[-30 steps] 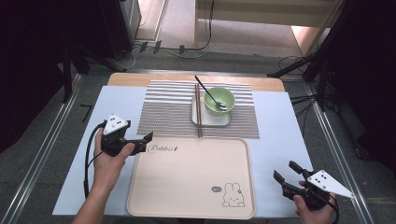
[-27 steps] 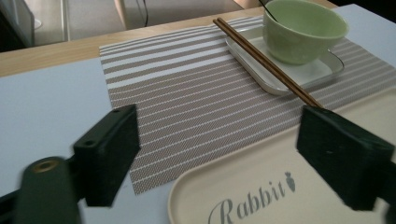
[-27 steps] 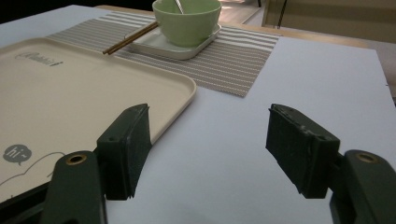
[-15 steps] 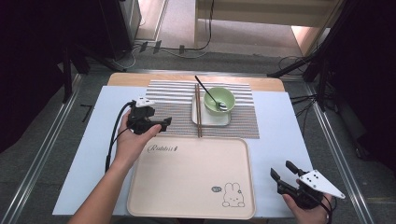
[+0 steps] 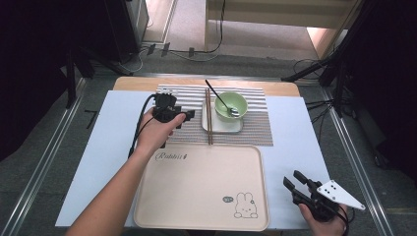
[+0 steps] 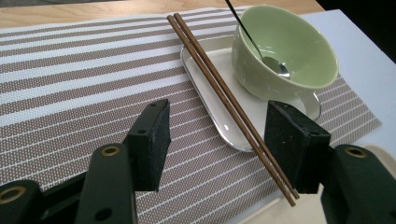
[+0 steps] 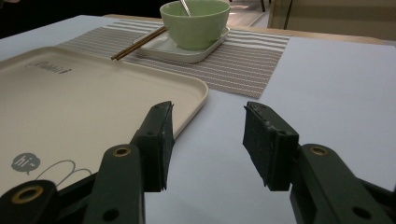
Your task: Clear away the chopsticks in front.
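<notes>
Our left hand-held gripper (image 6: 212,140), jaws spread and empty, hovers over the striped placemat (image 6: 70,70) beside the chopsticks (image 6: 224,93), which rest on the white dish's (image 6: 219,116) rim. We judge a skewed closure could roll them off. The right hand-held gripper (image 7: 208,140) waits unclenched

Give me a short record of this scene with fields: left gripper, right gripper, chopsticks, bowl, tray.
left gripper: open, over the striped placemat, near the chopsticks
right gripper: open, empty, beside the tray
chopsticks: brown wooden pair, lying on the white plate's edge
bowl: pale green, spoon inside
tray: beige plastic, holds nothing
</notes>
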A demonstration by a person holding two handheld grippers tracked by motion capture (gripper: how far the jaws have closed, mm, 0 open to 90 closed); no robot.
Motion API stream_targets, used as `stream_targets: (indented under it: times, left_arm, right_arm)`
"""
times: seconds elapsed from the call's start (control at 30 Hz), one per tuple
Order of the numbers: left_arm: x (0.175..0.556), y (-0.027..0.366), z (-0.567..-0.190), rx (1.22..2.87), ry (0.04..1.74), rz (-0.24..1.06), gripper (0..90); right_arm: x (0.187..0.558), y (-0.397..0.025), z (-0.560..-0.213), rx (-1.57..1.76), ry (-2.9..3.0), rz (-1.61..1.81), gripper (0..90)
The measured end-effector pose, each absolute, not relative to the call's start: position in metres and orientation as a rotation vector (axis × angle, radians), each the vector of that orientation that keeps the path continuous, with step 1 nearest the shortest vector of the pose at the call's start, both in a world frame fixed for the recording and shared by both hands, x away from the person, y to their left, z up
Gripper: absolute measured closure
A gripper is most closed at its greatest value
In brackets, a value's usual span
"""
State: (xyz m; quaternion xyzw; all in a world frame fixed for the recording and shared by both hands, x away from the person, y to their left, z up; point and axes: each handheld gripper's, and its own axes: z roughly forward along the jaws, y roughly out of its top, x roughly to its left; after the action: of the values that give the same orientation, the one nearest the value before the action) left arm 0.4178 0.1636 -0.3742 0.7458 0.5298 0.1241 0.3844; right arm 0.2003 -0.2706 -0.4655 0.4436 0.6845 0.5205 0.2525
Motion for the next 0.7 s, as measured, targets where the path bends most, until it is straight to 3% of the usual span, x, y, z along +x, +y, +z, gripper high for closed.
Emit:
stream_targets:
  times: [0.2, 0.43, 0.7]
  left_arm:
    - [0.442, 0.155, -0.367, 2.023, 1.378, 0.213, 43.7]
    - [0.469, 0.140, -0.373, 2.104, 1.448, 0.225, 39.9]
    - [0.497, 0.136, -0.392, 2.141, 1.504, 0.108, 54.1]
  right_arm:
    - [0.200, -0.266, -0.466, 1.193, 1.885, 1.434, 53.6]
    - [0.202, -0.261, -0.466, 1.180, 1.895, 1.416, 52.5]
    - [0.206, -0.263, -0.467, 1.199, 1.873, 1.421, 49.4]
